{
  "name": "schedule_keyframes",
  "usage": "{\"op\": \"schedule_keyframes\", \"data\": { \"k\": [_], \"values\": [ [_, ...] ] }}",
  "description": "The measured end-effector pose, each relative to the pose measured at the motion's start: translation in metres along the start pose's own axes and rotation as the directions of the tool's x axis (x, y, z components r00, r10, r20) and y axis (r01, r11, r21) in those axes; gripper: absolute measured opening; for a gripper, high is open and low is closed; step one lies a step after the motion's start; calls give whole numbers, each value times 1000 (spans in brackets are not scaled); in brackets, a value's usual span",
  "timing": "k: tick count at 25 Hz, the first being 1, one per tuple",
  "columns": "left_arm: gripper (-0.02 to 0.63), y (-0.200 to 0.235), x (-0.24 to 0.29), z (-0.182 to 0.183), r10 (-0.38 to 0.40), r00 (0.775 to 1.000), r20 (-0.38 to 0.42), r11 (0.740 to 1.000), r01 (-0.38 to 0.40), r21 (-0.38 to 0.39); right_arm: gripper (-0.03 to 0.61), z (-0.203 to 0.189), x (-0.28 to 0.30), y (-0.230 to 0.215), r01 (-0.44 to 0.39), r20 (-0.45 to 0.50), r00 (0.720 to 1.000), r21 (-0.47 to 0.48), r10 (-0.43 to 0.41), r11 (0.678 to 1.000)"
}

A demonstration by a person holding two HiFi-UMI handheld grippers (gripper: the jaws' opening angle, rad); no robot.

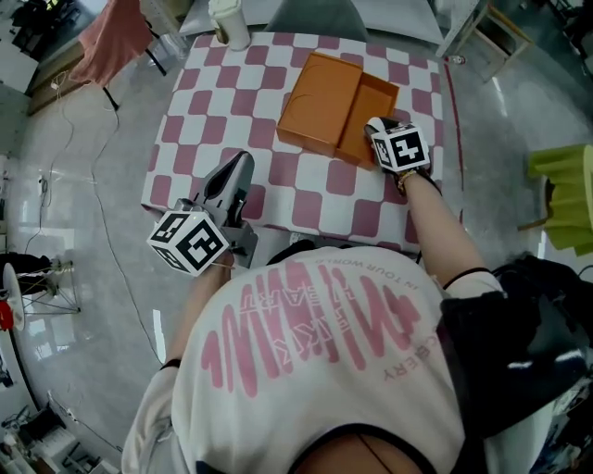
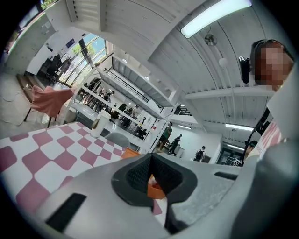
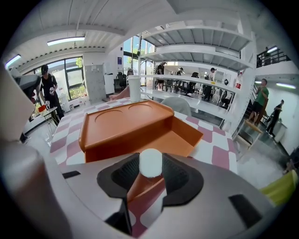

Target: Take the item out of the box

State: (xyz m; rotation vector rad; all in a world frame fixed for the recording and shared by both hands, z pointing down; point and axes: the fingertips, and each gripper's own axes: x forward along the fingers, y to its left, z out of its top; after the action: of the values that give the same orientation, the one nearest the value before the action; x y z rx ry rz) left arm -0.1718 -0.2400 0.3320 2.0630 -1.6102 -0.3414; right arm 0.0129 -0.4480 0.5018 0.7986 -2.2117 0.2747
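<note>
Here, the scene as both grippers and the head camera show it:

- Table (image 1: pixel 232 102): covered by a pink-and-white checked cloth.
- Box (image 1: pixel 338 104): orange, on the far right part of the table. Its left half is a raised flat top and its right half is an open tray, which looks bare inside in the right gripper view (image 3: pixel 180 135).
- Right gripper (image 1: pixel 377 127): at the near right rim of the box, pointing far. Its jaws are closed on the item (image 3: pixel 150 162).
- Item: a small white cylinder, clamped between the dark pads (image 3: pixel 180 175) and seen end-on. It sits just near of the tray's near wall. Whether it touches the box cannot be told.
- Left gripper (image 1: pixel 243 165): over the near left edge of the table, well apart from the box. Its jaws meet at the tips (image 2: pixel 150 156) with nothing between them.
- Cup (image 1: pixel 229 23): white, upright at the table's far edge.
</note>
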Motion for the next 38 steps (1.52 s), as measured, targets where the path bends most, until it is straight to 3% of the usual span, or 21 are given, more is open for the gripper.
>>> {"op": "schedule_keyframes", "data": {
  "k": [4, 11, 21, 27, 38],
  "values": [
    [8, -6, -4, 0, 10, 1000, 7, 1000, -10, 4, 144, 1, -2, 2, -22, 20, 1000, 8, 21, 1000],
    [8, -12, -7, 0, 25, 999, 26, 1000, -24, -16, 144, 4, -13, -6, -49, 81, 996, 131, 39, 990],
    [8, -36, 10, 7, -7, 999, 48, 1000, 6, 13, 144, 46, -62, -18, -107, 277, 960, 197, 49, 975],
    [8, -54, 15, 21, -18, 996, 88, 999, 13, 50, 144, 81, -122, -27, -142, 449, 893, 223, 28, 964],
    [8, -95, 21, 37, -62, 988, 138, 989, 42, 141, 144, 127, -248, -23, -187, 692, 721, 148, 33, 971]
  ]
}}
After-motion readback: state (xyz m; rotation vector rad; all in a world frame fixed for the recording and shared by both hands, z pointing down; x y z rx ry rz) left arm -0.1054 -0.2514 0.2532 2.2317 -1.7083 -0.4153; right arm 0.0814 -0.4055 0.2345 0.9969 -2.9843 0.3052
